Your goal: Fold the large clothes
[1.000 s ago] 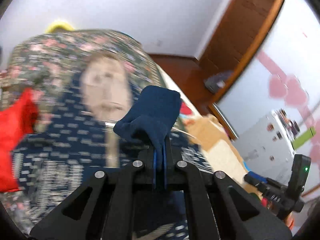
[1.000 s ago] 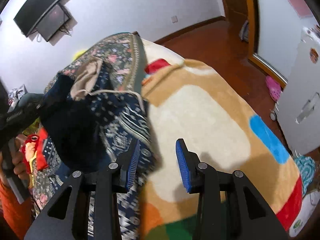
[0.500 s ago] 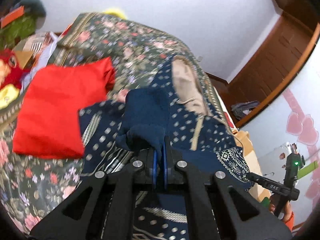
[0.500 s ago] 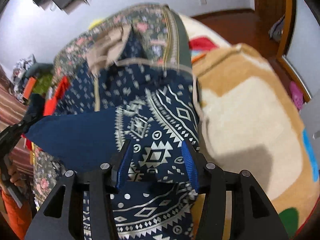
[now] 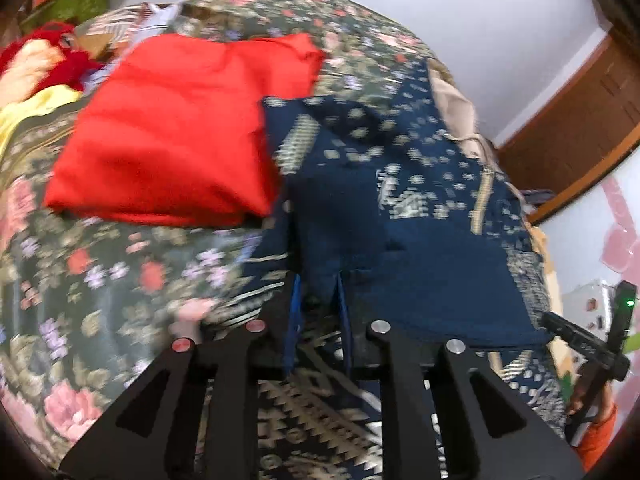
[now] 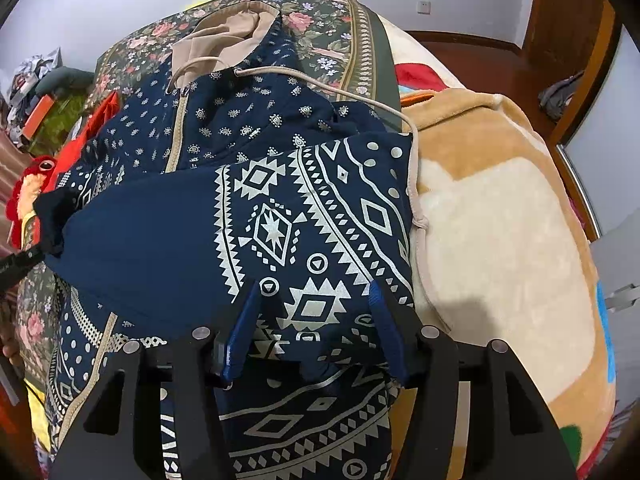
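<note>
A navy hoodie with a white tribal print (image 6: 280, 220) and beige hood (image 6: 228, 36) lies on the bed; it also shows in the left wrist view (image 5: 400, 208). One sleeve is folded across its body. My left gripper (image 5: 318, 300) has its jaws a little apart with the plain navy sleeve cuff (image 5: 320, 280) between them. The left gripper shows at the left edge of the right wrist view (image 6: 24, 260). My right gripper (image 6: 316, 304) is open, its blue fingers astride the printed sleeve fabric near the hoodie's right edge.
A folded red garment (image 5: 172, 128) lies beside the hoodie on the floral bedspread (image 5: 100, 272). A beige fleece blanket (image 6: 500, 240) covers the bed's right side. A red plush toy (image 6: 32, 184) and clutter sit at the far left. A wooden door (image 5: 568, 128) stands behind.
My left gripper carried the sleeve cuff across and down onto the hoodie, and its jaws have parted slightly. My right gripper moved left over the hoodie and stays open.
</note>
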Motion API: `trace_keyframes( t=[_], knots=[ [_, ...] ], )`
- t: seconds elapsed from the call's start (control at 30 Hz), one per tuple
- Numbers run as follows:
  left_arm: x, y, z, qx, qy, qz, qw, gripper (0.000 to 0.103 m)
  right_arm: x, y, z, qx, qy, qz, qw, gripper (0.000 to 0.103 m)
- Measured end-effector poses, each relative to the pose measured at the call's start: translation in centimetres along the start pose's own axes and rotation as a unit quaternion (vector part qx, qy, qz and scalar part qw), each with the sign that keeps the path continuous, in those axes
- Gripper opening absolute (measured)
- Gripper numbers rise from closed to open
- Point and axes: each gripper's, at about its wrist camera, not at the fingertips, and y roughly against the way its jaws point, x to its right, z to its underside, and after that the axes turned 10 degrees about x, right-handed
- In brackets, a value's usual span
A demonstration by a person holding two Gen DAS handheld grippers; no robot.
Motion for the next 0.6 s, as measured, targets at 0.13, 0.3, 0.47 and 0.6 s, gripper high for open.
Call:
trace_keyframes(
  t=[0.13, 0.3, 0.47, 0.6],
  knots=[
    [-2.1, 0.7, 0.9, 0.008, 0.005, -0.042, 0.9991, 0.016, -0.3, -0.2, 0.1, 0.0, -0.001, 0.004, 1.0, 0.053],
    [-4.0, 1.6, 1.6, -0.006, -0.003, -0.073, 0.9973, 0.016, -0.5, -0.1, 0.1, -0.004, 0.005, 0.01, 1.0, 0.053],
    [-2.7, 3.4, 0.3, 0.015, -0.023, -0.068, 0.9973, 0.019, -0.5, 0.6, -1.1, -0.004, -0.002, 0.009, 1.0, 0.053],
    [0.5, 4.5, -2.0, 0.049, -0.061, -0.055, 0.9954, 0.037, -0.2, 2.1, -3.5, 0.028, -0.015, 0.004, 0.999, 0.053]
  ],
)
